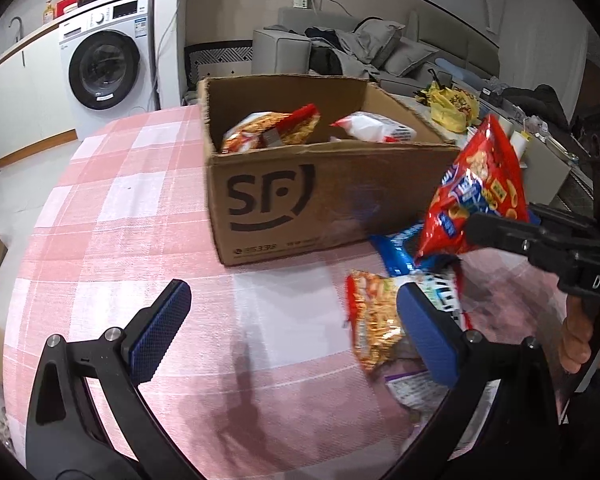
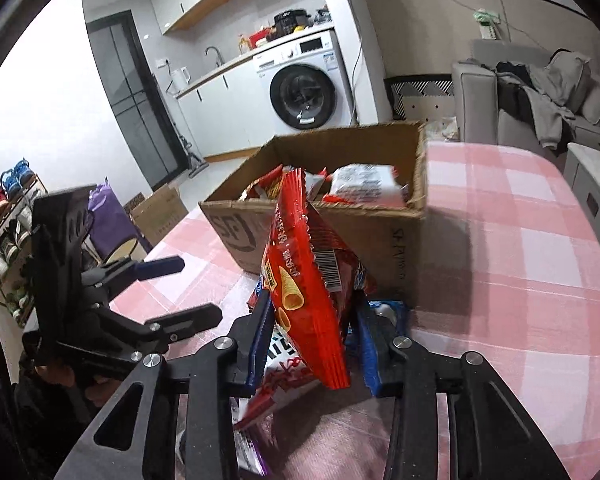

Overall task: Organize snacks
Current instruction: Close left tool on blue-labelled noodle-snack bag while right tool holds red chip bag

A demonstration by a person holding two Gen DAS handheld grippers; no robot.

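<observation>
The right gripper (image 2: 312, 344) is clamped on a red snack bag (image 2: 308, 280), its blue pads pressed against the bag's lower part so the bag stands up tall between them. In the left wrist view the same bag (image 1: 476, 192) hangs at about three o'clock, lifted clear of the tablecloth, with the right gripper's black fingers (image 1: 512, 236) pinching it from the right edge and a hand (image 1: 580, 340) gripping the handle at four o'clock.

The left gripper (image 1: 292, 320) stands wide, nothing between its blue pads (image 1: 160, 328); it hovers over the pink checked tablecloth (image 1: 112, 200). In the right wrist view it shows at nine o'clock (image 2: 192, 292), jaws well apart.

Beneath the lifted bag lies a small heap of snacks: an orange noodle packet (image 1: 374, 320) near five o'clock, a blue packet (image 1: 396, 250) just beside the box, and what may be a purple-edged wrapper (image 1: 412, 392), partly hidden by the pad.

The cardboard box (image 1: 300, 200) sits at twelve o'clock on the table, open at the top. Inside it are an orange-red packet (image 1: 272, 128) and a white packet (image 1: 376, 128).

Beyond, at eleven o'clock, stands a washing machine (image 1: 104, 64); at one o'clock, a grey sofa (image 1: 364, 44) heaped with clothes.
</observation>
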